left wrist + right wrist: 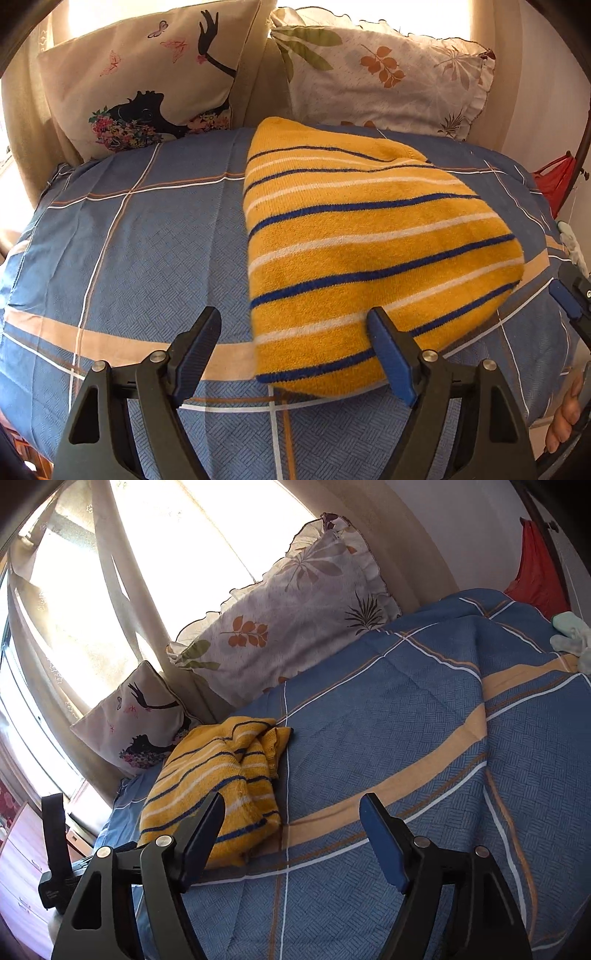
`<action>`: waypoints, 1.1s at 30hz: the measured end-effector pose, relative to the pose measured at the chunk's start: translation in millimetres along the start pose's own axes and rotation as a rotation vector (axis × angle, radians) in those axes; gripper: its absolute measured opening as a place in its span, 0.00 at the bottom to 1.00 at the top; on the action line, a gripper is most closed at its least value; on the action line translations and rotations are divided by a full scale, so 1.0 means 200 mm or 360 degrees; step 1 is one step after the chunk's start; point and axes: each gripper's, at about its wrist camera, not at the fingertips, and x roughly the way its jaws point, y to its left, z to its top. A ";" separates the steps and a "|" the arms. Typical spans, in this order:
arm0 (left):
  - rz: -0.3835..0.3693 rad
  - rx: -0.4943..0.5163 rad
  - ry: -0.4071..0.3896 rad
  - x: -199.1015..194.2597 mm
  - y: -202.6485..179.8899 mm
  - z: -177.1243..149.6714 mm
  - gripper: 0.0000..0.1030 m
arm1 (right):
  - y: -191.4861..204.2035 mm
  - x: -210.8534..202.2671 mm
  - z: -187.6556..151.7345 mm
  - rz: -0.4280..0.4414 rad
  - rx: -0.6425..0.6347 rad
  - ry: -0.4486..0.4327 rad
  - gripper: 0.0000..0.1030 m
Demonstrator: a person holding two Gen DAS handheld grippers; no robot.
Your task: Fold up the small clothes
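A yellow knit garment with blue and white stripes [354, 243] lies folded into a compact bundle on the blue plaid bedspread [140, 251]. My left gripper [295, 317] is open and empty, its jaws spread just above the garment's near edge. In the right wrist view the garment [218, 786] lies at the left, with a folded flap on top. My right gripper [291, 805] is open and empty over the bedspread [424, 738], to the right of the garment. The right gripper's blue-padded finger shows at the left wrist view's right edge [569, 299].
Two pillows lean at the head of the bed: one with a black silhouette print [147, 74] and a leaf-print one with a frill [380, 77]. Curtains hang behind them. Pale small clothes [570, 635] lie at the bed's far right, near a red cloth [535, 568]. A wooden dresser [18, 871] stands left.
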 end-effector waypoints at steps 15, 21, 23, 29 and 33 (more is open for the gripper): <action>0.0030 -0.0086 -0.0265 -0.38 0.08 -0.09 0.80 | 0.26 -0.03 -0.24 -0.0079 -0.0210 0.0123 0.79; 0.0014 -0.0169 -0.0384 -0.53 0.12 -0.13 0.87 | 0.36 -0.02 -0.34 -0.0098 -0.0270 0.0206 0.79; -0.0018 -0.0212 -0.0411 -0.57 0.15 -0.14 0.88 | 0.37 -0.02 -0.36 -0.0112 -0.0272 0.0225 0.80; 0.0001 -0.0366 -0.0610 -0.72 0.28 -0.16 0.96 | 0.42 -0.06 -0.43 -0.0172 -0.0358 0.0217 0.80; 0.0118 -0.0386 -0.0753 -0.83 0.30 -0.19 0.98 | 0.45 -0.07 -0.45 -0.0193 -0.0422 0.0205 0.80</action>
